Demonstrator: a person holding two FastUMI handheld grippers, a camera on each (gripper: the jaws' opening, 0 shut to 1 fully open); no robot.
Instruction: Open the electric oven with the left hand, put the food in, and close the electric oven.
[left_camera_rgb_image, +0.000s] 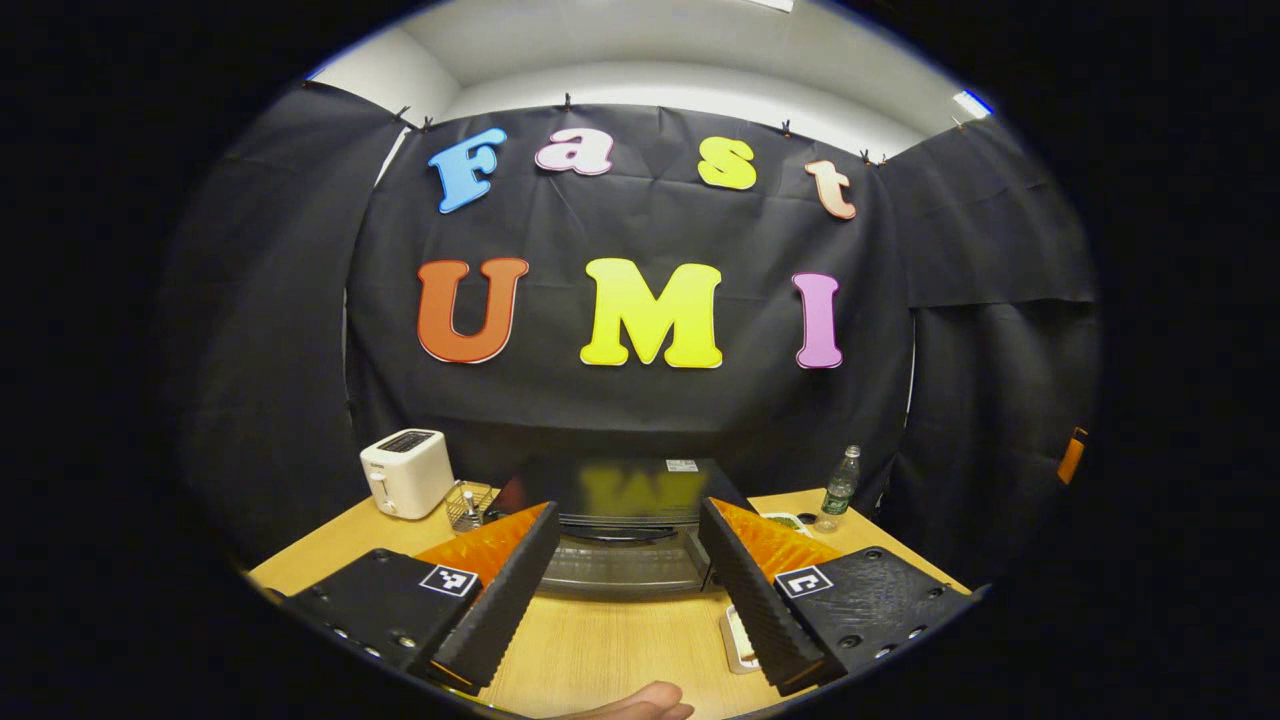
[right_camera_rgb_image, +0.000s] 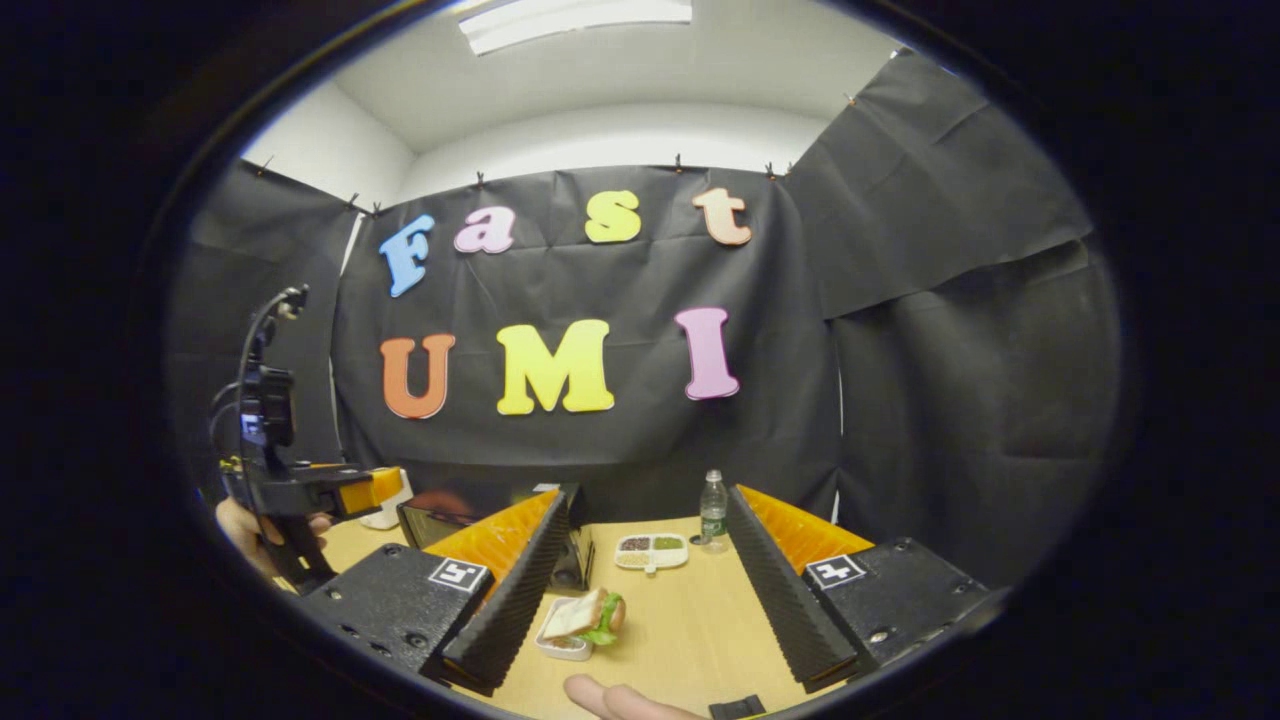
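Note:
The black electric oven (left_camera_rgb_image: 625, 525) stands on the wooden table (left_camera_rgb_image: 600, 650) straight ahead in the left gripper view, its glass door shut and its handle across the top of the door. My left gripper (left_camera_rgb_image: 628, 590) is open, well short of the oven. In the right gripper view a sandwich (right_camera_rgb_image: 590, 615) lies on a small white tray (right_camera_rgb_image: 556, 643) between the open fingers of my right gripper (right_camera_rgb_image: 650, 615), which hovers above the table. The oven (right_camera_rgb_image: 480, 525) sits at the left there, with the other gripper (right_camera_rgb_image: 330, 492) and its hand above the table beside it.
A white toaster (left_camera_rgb_image: 405, 472) and a small wire basket (left_camera_rgb_image: 468, 505) stand left of the oven. A plastic water bottle (left_camera_rgb_image: 838, 490) stands to its right, and a white divided dish (right_camera_rgb_image: 652, 551) of condiments lies near the bottle (right_camera_rgb_image: 712, 512). Black cloth walls close in the table.

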